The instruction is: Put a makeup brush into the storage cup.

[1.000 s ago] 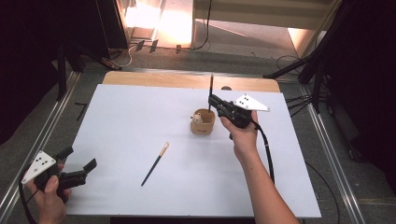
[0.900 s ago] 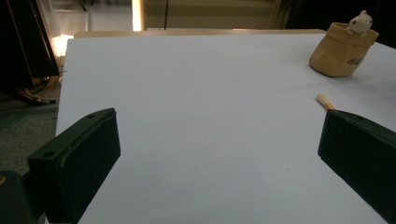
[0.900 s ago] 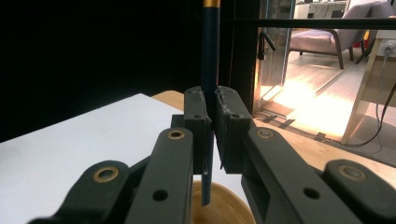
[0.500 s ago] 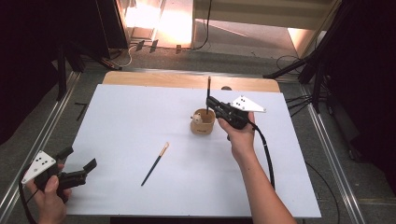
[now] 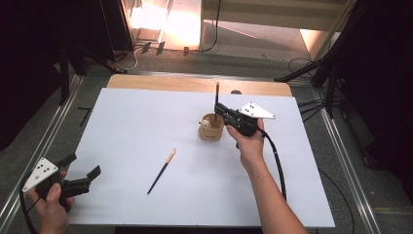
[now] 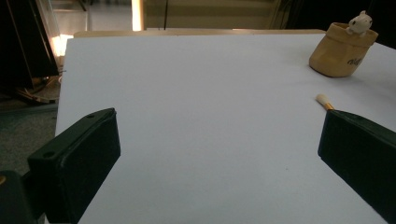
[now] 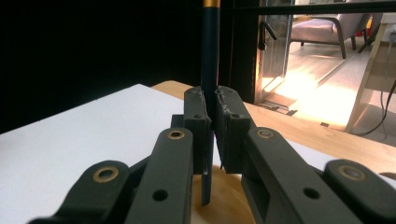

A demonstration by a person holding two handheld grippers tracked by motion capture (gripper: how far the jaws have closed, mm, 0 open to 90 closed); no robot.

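Spreading under everything is my desk, a wooden top almost wholly covered by a white sheet, with a bare strip of wood showing along its far edge. On the sheet, a little right of centre and toward the far edge, stands a small tan paper-look pot with a tiny white animal figure perched on its rim; in the left gripper view the same pot sits at the upper right with the figure on top and dark lettering on its side.

My right tongs hang just beside and above the pot, held in my right hand, a grey three-cornered plate on top and a black cable trailing back along my forearm. They are clamped on a thin dark brush that stands upright, its lower end dipping into the pot. In the right gripper view the jaws press together around the dark handle, which carries a gold band at the top of the view.

My left tongs rest at the near left corner of the desk in my left hand, jaws spread wide with nothing between them.

Near the middle of the sheet, well apart from both tongs, lies a second slim dark brush, its pale tip pointing toward the pot.
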